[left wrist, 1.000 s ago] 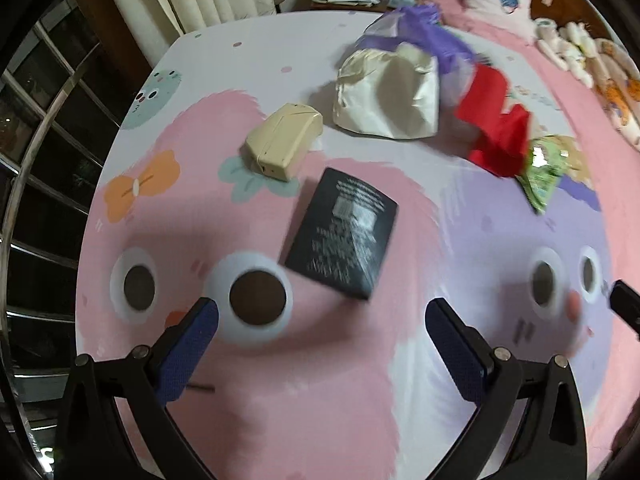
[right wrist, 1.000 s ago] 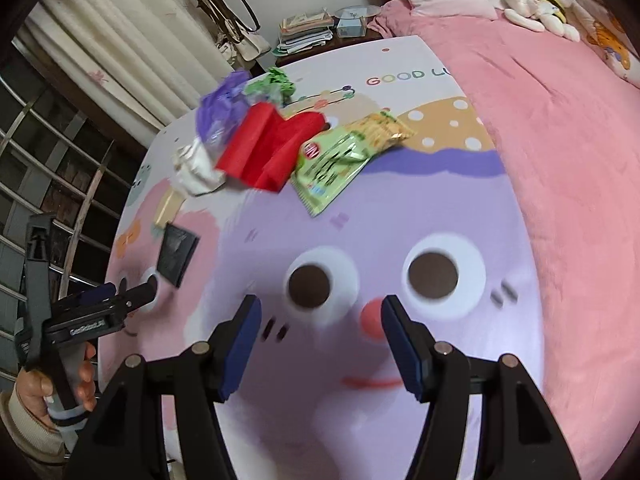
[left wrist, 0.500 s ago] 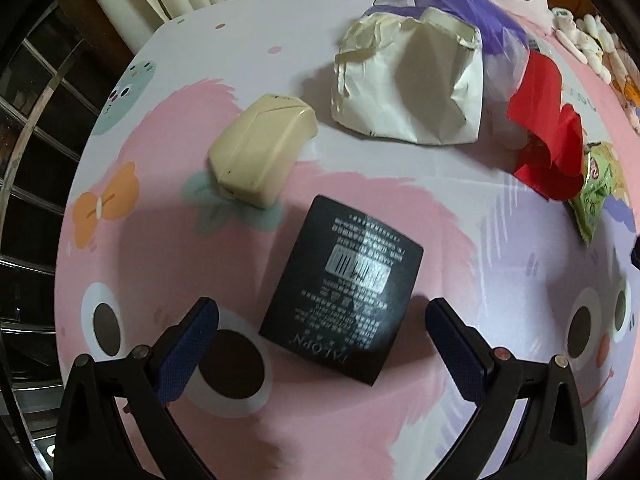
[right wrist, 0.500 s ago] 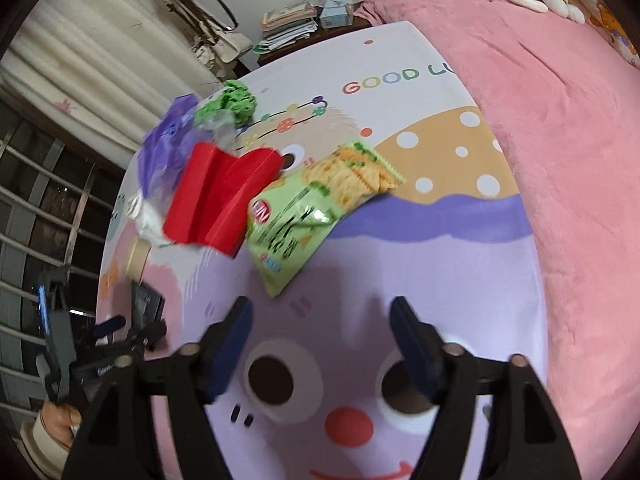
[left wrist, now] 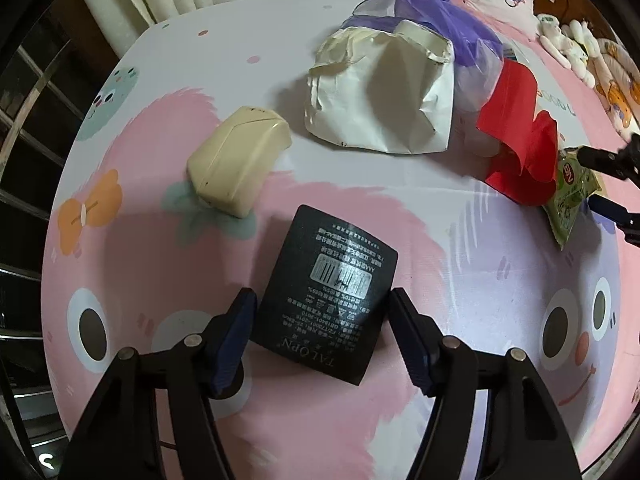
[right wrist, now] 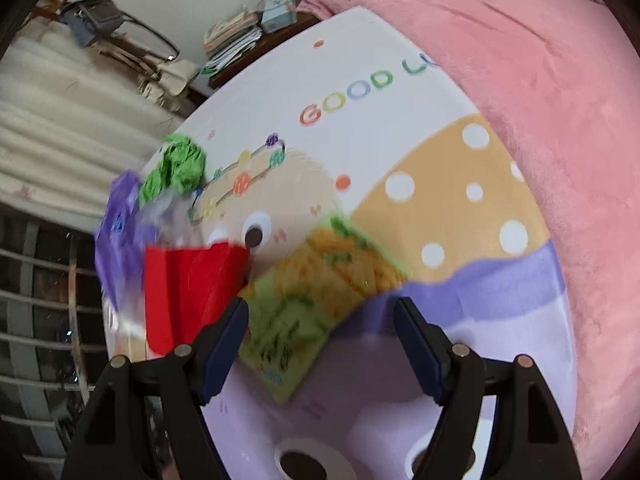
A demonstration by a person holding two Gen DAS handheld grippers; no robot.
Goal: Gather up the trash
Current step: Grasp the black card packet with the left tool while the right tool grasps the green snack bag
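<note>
A flat black packet point(left wrist: 326, 294) with a barcode lies on the cartoon bedsheet between the fingers of my open left gripper point(left wrist: 320, 336); I cannot tell whether the pads touch it. Beyond it lie a cream box point(left wrist: 238, 164), a crumpled white paper bag point(left wrist: 384, 108), a purple plastic bag point(left wrist: 444, 12) and a red wrapper point(left wrist: 520, 136). My open right gripper point(right wrist: 320, 344) hovers over a green snack packet point(right wrist: 316, 308), with the red wrapper point(right wrist: 188, 292) just left. The right gripper's fingers point(left wrist: 612, 160) show at the left view's right edge.
A crumpled green wrapper point(right wrist: 176, 168) lies beyond the purple bag point(right wrist: 120, 224). A pink blanket point(right wrist: 540, 80) covers the bed's right side. Window bars point(left wrist: 24, 152) run along the left. A nightstand with stacked papers point(right wrist: 236, 40) stands behind the bed.
My left gripper has narrowed around the black packet, still apart. My right gripper moved forward and down over the green snack packet.
</note>
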